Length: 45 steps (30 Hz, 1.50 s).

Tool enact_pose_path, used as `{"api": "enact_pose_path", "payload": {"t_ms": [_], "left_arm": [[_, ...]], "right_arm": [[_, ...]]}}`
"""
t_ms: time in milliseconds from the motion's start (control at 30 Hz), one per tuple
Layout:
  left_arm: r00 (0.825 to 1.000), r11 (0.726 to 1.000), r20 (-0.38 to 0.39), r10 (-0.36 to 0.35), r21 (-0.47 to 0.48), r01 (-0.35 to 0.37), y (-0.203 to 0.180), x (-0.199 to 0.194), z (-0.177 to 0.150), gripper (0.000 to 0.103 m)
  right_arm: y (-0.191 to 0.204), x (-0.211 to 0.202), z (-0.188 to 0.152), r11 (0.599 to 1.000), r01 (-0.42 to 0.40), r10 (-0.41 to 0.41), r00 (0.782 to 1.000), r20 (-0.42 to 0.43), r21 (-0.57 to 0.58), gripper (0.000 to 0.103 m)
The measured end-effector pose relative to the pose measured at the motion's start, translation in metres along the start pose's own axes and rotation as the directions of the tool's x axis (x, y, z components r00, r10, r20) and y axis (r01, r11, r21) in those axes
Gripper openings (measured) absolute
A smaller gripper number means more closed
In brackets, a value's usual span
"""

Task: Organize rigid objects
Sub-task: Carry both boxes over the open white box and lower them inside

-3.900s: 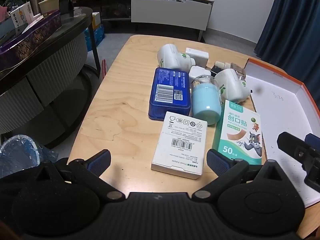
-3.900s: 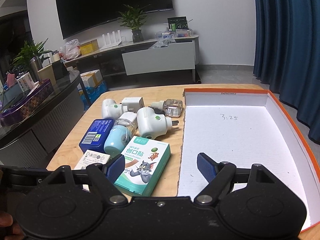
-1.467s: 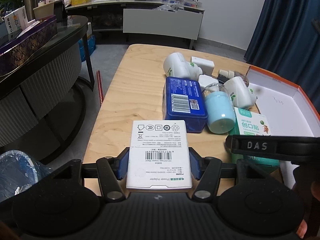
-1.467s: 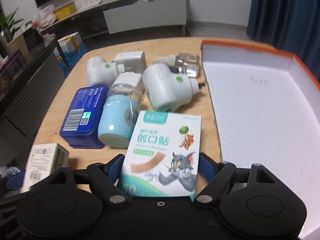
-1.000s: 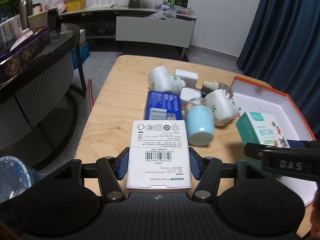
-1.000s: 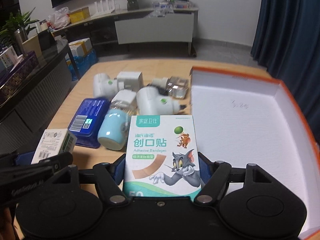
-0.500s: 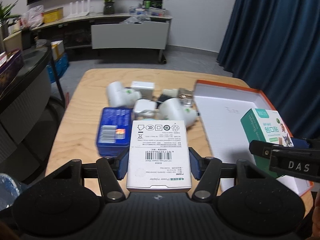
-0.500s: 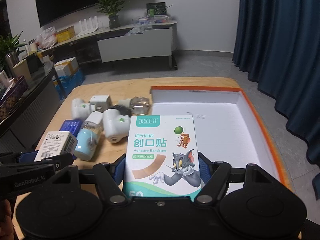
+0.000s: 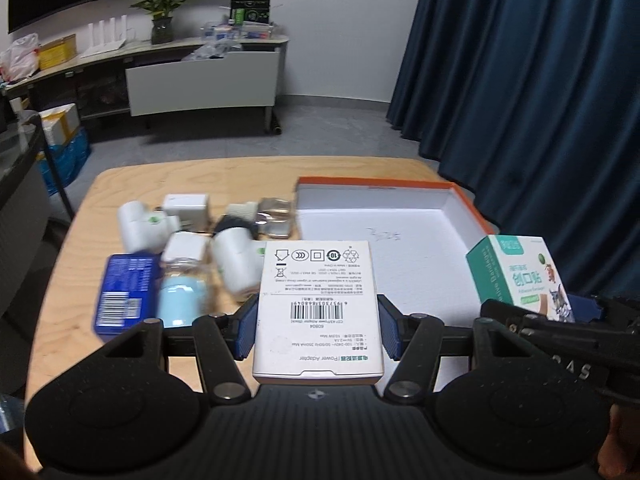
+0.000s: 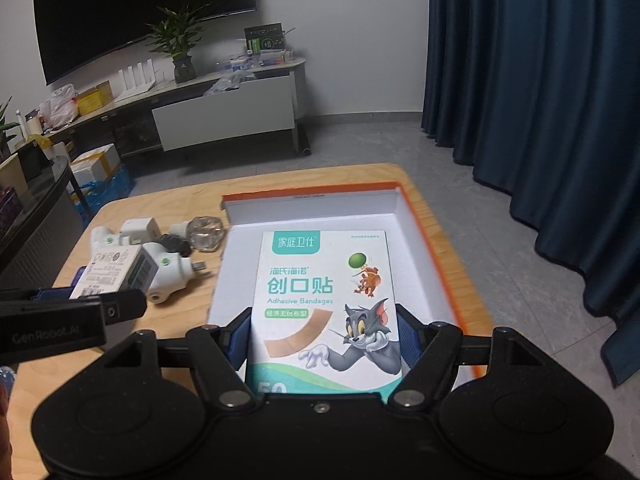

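- The orange-rimmed tray (image 9: 466, 200) is sitting at the table's (image 10: 436, 216) right, its white floor lying bare.
- The right gripper (image 10: 322, 344) is pinching the bandage box (image 10: 324, 300) above the tray (front print showing only in the right view).
- The left gripper (image 9: 316, 330) is clamping the adapter box (image 9: 318, 304) over the tray's near-left edge.

A potted plant (image 10: 178, 50) stands at eleven o'clock on a long sideboard (image 10: 224, 116) under a wall-mounted television (image 10: 132, 16); dark blue curtains (image 10: 540, 120) hang at two o'clock.
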<state>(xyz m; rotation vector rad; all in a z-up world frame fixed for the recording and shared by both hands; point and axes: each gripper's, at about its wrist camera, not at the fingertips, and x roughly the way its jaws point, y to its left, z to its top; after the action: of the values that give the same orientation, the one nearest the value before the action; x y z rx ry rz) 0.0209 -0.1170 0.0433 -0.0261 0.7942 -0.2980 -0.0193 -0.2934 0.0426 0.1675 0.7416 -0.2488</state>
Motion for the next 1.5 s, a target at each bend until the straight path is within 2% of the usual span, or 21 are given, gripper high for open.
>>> {"api": "enact_pose_path", "payload": {"t_ms": [267, 567, 1167, 1500], "left_arm": [[1.0, 0.999, -0.002, -0.012, 0.039, 0.012, -0.026, 0.013, 0.003, 0.06], [1.0, 0.999, -0.001, -0.012, 0.052, 0.012, -0.041, 0.028, 0.015, 0.06], [1.0, 1.0, -0.015, -0.012, 0.028, 0.012, -0.045, 0.051, 0.033, 0.06], [1.0, 1.0, -0.031, -0.005, 0.014, 0.006, -0.041, 0.071, 0.043, 0.06]], "right_arm": [[-0.018, 0.006, -0.002, 1.0, 0.009, -0.009, 1.0, 0.011, 0.008, 0.084], [-0.03, 0.021, 0.014, 1.0, 0.013, -0.013, 1.0, 0.019, -0.009, 0.084], [-0.034, 0.057, 0.043, 0.998, 0.02, -0.018, 1.0, 0.018, -0.063, 0.084], [-0.034, 0.086, 0.053, 0.996, 0.018, -0.02, 1.0, -0.019, -0.084, 0.084]]}}
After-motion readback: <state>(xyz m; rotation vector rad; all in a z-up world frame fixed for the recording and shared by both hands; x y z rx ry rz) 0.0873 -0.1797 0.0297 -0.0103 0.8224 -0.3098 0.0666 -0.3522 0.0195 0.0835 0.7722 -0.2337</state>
